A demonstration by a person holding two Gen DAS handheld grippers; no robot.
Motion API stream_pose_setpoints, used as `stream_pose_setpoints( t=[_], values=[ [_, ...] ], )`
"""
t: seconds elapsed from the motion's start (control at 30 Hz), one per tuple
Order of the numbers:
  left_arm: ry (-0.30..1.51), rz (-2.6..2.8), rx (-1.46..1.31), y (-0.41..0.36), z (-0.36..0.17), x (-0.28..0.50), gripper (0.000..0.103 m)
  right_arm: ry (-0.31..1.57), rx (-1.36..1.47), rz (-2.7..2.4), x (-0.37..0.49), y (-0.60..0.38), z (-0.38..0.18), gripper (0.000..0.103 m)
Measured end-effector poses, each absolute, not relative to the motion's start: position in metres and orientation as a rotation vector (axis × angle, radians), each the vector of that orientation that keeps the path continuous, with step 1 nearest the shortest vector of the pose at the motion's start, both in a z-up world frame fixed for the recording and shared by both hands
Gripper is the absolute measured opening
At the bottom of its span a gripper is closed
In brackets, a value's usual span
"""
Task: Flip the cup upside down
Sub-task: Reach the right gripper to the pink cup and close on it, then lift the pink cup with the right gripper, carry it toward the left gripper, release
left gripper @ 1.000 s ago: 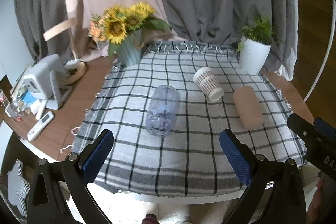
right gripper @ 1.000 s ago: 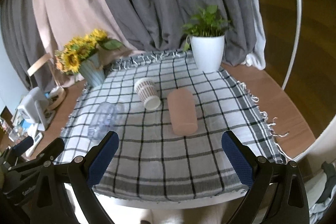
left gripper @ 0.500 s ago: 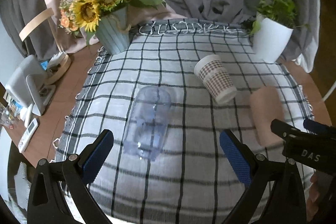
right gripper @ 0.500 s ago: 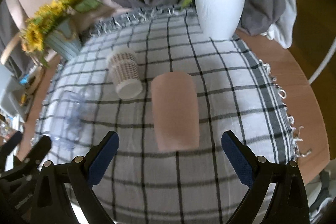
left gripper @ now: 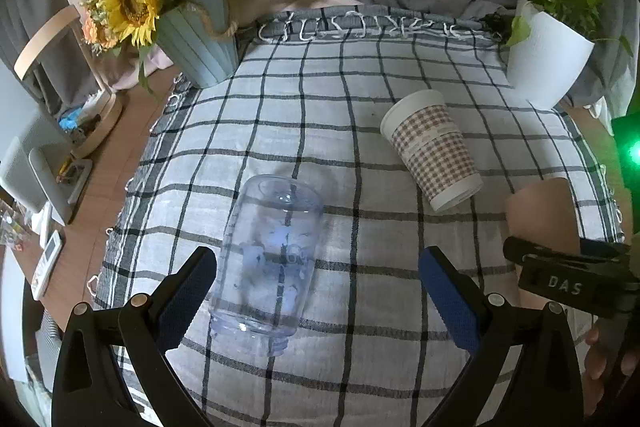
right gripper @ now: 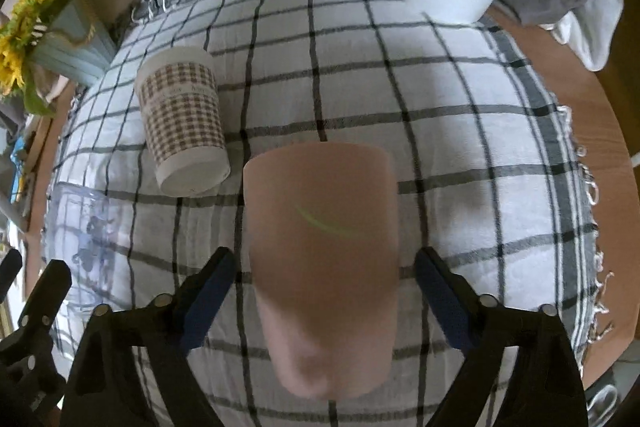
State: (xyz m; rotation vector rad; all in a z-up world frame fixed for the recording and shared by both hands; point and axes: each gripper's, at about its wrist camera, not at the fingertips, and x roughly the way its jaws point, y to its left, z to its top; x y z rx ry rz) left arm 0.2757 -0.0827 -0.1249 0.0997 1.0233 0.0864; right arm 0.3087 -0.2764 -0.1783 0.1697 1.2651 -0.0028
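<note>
Fig.: right hand-held gripper [right gripper: 322, 291], jaws wide open either side of the pink cup [right gripper: 320, 247] lying on its side on the checked cloth [right gripper: 460, 131] w/ nothing gripped—close squarely mid-body before rotating; left hand-held gripper [left gripper: 316, 291], also open, straddles the clear jar [left gripper: 272, 259].

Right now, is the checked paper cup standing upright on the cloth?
No, the paper cup lies on its side on the cloth, beside the clear jar.

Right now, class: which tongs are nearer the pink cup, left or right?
Right. The right tongs straddle the pink cup, open on either side of it. The left tongs are off to its left, around the clear jar.
</note>
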Motion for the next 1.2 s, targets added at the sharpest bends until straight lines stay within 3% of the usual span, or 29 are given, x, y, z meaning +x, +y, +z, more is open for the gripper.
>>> stream_pose_setpoints(
  t=[0.1, 0.2, 0.8, 1.2],
  values=[
    [1.021, 0.094, 0.107, -0.081, -0.126, 0.277, 0.103, 1.303, 0.176, -0.001, 0.314, -0.276, -0.188, 0.075],
    [1.011, 0.101, 0.123, -0.081, -0.125, 0.275, 0.103, 1.316, 0.18, -0.022, 0.315, -0.276, -0.193, 0.071],
    [0.998, 0.127, 0.077, -0.018, -0.111, 0.238, 0.103, 1.255, 0.224, 0.062, 0.272, -0.237, -0.154, 0.07],
    [1.039, 0.188, 0.039, 0.037, -0.13, 0.203, 0.103, 1.325, 0.325, 0.104, 0.229, -0.185, -0.182, 0.07]
  ],
)
